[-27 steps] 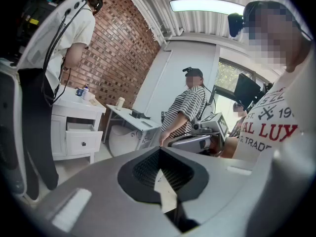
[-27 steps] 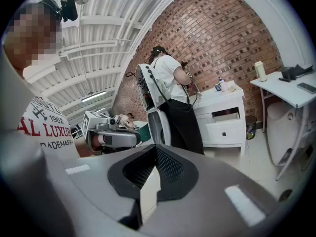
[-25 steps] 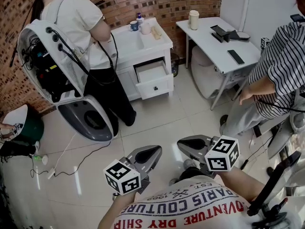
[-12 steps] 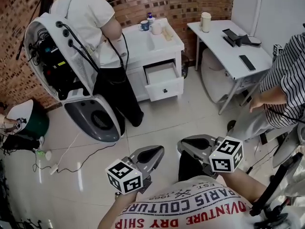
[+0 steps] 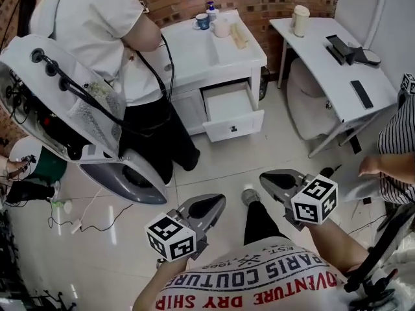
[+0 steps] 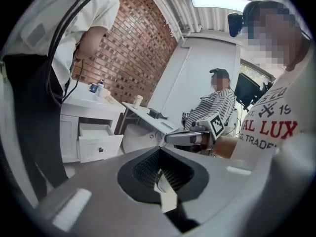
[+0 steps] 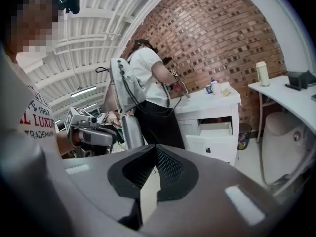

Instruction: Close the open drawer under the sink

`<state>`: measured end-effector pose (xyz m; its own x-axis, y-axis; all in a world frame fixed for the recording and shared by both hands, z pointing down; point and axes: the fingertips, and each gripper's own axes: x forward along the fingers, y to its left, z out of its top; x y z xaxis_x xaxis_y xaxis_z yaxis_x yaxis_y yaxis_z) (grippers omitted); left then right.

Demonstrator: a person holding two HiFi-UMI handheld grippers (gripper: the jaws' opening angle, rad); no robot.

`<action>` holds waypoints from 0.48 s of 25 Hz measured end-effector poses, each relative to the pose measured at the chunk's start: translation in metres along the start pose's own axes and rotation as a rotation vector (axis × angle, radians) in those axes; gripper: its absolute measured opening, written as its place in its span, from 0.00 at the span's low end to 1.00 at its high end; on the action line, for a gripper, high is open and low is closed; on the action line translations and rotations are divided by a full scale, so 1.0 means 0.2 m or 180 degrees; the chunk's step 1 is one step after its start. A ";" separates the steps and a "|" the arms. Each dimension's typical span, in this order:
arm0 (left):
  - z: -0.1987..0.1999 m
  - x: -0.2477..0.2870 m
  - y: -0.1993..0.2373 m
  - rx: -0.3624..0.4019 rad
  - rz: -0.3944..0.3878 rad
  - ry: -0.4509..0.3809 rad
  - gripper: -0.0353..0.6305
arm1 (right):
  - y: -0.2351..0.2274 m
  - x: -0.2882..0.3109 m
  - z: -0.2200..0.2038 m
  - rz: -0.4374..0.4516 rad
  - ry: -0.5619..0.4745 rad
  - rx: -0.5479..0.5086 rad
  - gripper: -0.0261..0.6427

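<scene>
The white sink cabinet (image 5: 214,50) stands against the brick wall. Its drawer (image 5: 232,112) is pulled out, with a small dark knob on the front. The same drawer shows in the left gripper view (image 6: 98,142) and in the right gripper view (image 7: 217,137). My left gripper (image 5: 209,206) and right gripper (image 5: 275,180) hang low over the tiled floor, well short of the drawer. Both are shut on nothing. In each gripper view the jaws meet at a seam: left gripper (image 6: 159,174), right gripper (image 7: 153,174).
A person in a white shirt (image 5: 97,18) stands at the cabinet's left, beside a large white shell-shaped machine (image 5: 65,109). A white desk (image 5: 337,50) stands to the right. A striped-shirt person (image 5: 399,148) sits at the right edge. A cable (image 5: 84,212) lies on the floor.
The cabinet and drawer have grown larger and shifted right in the head view as I move toward them. Both grippers stay shut in front of me.
</scene>
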<state>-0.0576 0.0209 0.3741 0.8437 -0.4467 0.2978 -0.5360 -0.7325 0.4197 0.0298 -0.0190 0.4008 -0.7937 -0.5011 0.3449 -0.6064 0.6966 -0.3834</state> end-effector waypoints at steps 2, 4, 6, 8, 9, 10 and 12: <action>0.01 0.11 0.17 -0.0143 0.0032 0.0071 0.03 | -0.24 0.12 -0.02 -0.0082 0.0151 0.0106 0.05; 0.02 0.23 0.35 -0.0294 0.0063 0.0167 0.03 | -0.47 0.25 -0.04 -0.0192 0.0296 0.0142 0.05; 0.05 0.35 0.52 -0.0365 0.0092 0.0258 0.03 | -0.70 0.37 -0.07 -0.0284 0.0430 0.0165 0.05; 0.08 0.47 0.68 -0.0396 0.0117 0.0343 0.03 | -0.90 0.47 -0.10 -0.0370 0.0527 0.0233 0.05; 0.09 0.52 0.75 -0.0429 0.0125 0.0381 0.03 | -1.00 0.52 -0.13 -0.0434 0.0555 0.0281 0.05; 0.09 0.57 0.81 -0.0479 0.0131 0.0416 0.03 | -1.10 0.55 -0.17 -0.0520 0.0576 0.0334 0.05; 0.07 0.65 0.91 -0.0593 0.0142 0.0490 0.03 | -1.28 0.61 -0.26 -0.0713 0.0643 0.0484 0.05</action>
<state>-0.0458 -0.1785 0.4766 0.8121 -0.3824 0.4408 -0.5810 -0.6000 0.5499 0.0903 -0.2311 0.5859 -0.6235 -0.5106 0.5920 -0.7770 0.4884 -0.3971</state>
